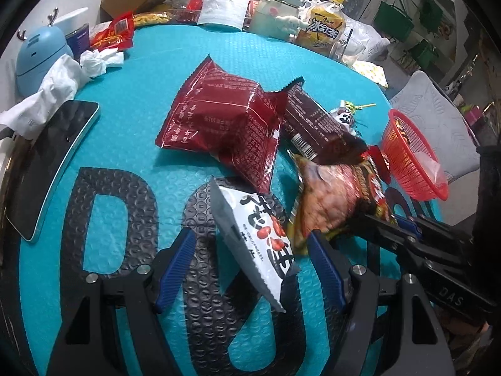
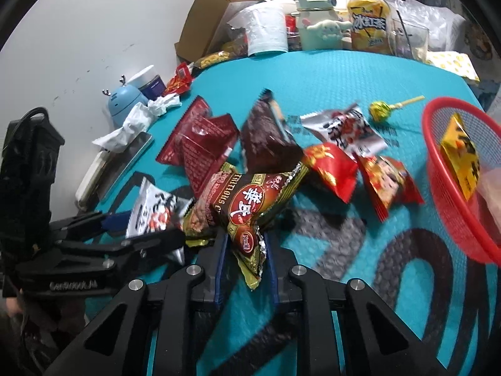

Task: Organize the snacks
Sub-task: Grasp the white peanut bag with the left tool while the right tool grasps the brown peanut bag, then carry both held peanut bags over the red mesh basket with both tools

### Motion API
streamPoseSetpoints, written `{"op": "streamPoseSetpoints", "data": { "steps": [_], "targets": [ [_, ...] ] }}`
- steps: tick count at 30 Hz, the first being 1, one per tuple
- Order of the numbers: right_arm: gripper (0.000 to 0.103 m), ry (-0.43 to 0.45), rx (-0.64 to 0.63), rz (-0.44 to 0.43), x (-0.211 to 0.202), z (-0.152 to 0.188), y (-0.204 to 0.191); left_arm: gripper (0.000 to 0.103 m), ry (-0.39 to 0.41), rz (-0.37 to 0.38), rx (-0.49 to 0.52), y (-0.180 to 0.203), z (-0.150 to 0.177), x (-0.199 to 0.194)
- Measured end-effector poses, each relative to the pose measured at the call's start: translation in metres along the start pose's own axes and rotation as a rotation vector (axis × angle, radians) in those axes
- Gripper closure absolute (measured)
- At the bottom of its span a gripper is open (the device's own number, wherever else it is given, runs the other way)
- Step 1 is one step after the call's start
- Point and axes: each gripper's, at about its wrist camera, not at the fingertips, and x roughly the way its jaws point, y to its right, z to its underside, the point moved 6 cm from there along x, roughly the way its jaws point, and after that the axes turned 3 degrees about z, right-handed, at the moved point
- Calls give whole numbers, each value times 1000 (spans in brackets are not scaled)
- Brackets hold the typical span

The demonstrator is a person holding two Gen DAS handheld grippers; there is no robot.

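Note:
Several snack packets lie on a teal mat (image 1: pixel 150 72). My left gripper (image 1: pixel 250 269) is open around a white packet with red beans (image 1: pixel 260 244), which lies between its fingers. My right gripper (image 2: pixel 245 250) is shut on a brown and gold wafer packet (image 2: pixel 250 206); it also shows in the left wrist view (image 1: pixel 335 194). A big dark red packet (image 1: pixel 225 125) and a brown packet (image 1: pixel 316 125) lie mid-mat. A red basket (image 2: pixel 451 188) at the right holds a yellow packet (image 2: pixel 463 153). Two small red packets (image 2: pixel 332 169), another white packet (image 2: pixel 347 128) and a lollipop (image 2: pixel 380 109) lie near it.
A phone (image 1: pixel 50 163), tissues (image 1: pixel 62 84) and a blue device (image 1: pixel 37 56) sit at the mat's left. Along the back stand a cardboard box (image 2: pixel 213 15), paper roll (image 2: pixel 266 31), pale jug (image 2: pixel 316 18) and iced tea bottle (image 2: pixel 369 22).

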Motion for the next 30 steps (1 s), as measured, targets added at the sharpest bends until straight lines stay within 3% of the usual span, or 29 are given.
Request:
{"op": "streamPoseSetpoints", "data": {
  "steps": [3, 5, 9, 11, 13, 16, 18, 30],
  "targets": [
    [82, 1, 15, 3, -6, 7, 6, 34, 20, -4, 10, 0, 0, -2],
    [82, 4, 23, 10, -10, 11, 9, 58, 27, -22, 31, 1, 1, -2],
    [80, 9, 13, 46, -16, 15, 12, 70, 34, -33, 58, 3, 0, -1],
    [72, 11, 6, 81, -17, 14, 12, 73, 55, -54, 77, 3, -3, -5],
    [42, 19, 3, 106, -19, 11, 12, 73, 72, -69, 88, 1, -7, -9],
    [24, 43, -2, 116, -20, 5, 10, 73, 86, -83, 90, -3, -10, -11],
    [20, 42, -17, 128, -17, 0, 6, 73, 76, -78, 86, -7, -10, -9],
    [20, -41, -84, 158, 22, -9, -8, 73, -1, -9, 74, -15, -9, 2]
  ]
}}
